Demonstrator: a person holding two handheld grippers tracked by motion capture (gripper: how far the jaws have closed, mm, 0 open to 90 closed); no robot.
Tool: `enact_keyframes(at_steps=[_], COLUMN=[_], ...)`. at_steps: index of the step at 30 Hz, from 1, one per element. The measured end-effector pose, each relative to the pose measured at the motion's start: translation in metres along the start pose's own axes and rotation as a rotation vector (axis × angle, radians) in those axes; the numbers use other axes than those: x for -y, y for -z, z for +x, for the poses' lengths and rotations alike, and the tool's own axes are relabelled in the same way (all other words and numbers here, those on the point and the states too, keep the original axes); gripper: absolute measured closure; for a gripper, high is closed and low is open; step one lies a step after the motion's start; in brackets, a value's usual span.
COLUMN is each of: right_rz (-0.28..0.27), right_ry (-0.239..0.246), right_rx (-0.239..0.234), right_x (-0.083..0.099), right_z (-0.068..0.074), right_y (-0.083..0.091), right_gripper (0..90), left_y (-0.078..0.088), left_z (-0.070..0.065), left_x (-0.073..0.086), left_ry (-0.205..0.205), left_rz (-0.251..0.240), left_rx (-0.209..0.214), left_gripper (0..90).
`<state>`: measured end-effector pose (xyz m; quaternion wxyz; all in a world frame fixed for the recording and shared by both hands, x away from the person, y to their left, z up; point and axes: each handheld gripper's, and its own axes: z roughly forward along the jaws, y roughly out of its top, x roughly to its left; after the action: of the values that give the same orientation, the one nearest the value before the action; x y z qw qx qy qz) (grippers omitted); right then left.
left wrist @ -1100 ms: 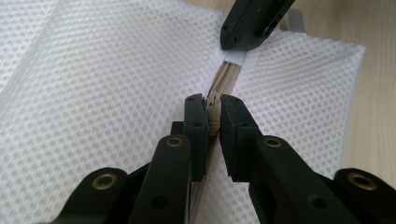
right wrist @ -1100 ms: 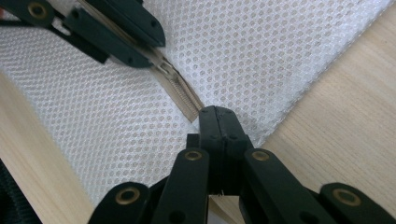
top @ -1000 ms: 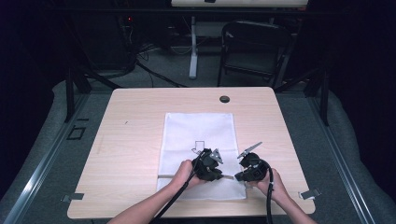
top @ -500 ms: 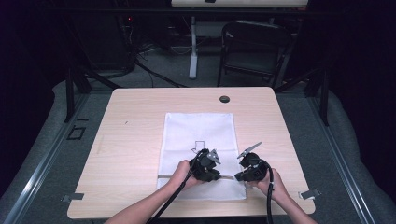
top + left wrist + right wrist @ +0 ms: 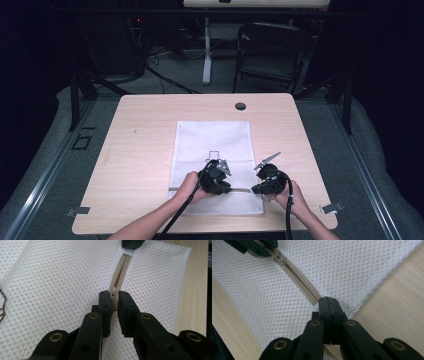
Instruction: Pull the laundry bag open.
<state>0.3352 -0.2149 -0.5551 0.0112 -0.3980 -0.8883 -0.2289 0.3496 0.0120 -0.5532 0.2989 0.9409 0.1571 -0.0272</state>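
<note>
Near the front edge of the table (image 5: 150, 125) lies the white mesh bag (image 5: 212, 140), its beige zipper (image 5: 297, 277) running across. The left gripper (image 5: 113, 300) is closed on the zipper pull (image 5: 114, 298); the right gripper (image 5: 328, 305) pinches the zipper end at the bag's edge. I think the small pull may slip out, or the mesh may bunch, if the pull goes sideways.

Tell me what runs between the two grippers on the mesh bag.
A beige zipper runs along the white mesh bag from the left gripper, clamped on its pull, to the right gripper, pinching the bag's edge; both gripper views show it.
</note>
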Motion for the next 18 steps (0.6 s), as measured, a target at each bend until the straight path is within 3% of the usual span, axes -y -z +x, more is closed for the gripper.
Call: enact_keyframes(at_steps=[3,8,10,18], right_rz=[0.01,0.007,0.0,0.001], right_ry=[0.018,0.016,0.0,0.001], right_rx=[0.012,0.014,-0.001,0.0], right_x=[-0.0002,0.0,0.0,0.0], right_z=[-0.0008,-0.0006,-0.0001,0.0], right_y=[0.0003,0.0002,0.0,0.0001], right_gripper=[90.0,90.0,90.0,90.0], left_y=[0.0005,0.0021,0.0026,0.0087], left_z=[-0.0017,0.0002,-0.0003,0.0025], left_x=[0.0009,0.0028,0.0025,0.0081], left_ry=[-0.014,-0.001,-0.014,0.003], left_rz=[0.004,-0.007,0.002,-0.004], left_rx=[-0.009,0.003,-0.008,0.003], left_gripper=[81.3,81.3,81.2,81.2])
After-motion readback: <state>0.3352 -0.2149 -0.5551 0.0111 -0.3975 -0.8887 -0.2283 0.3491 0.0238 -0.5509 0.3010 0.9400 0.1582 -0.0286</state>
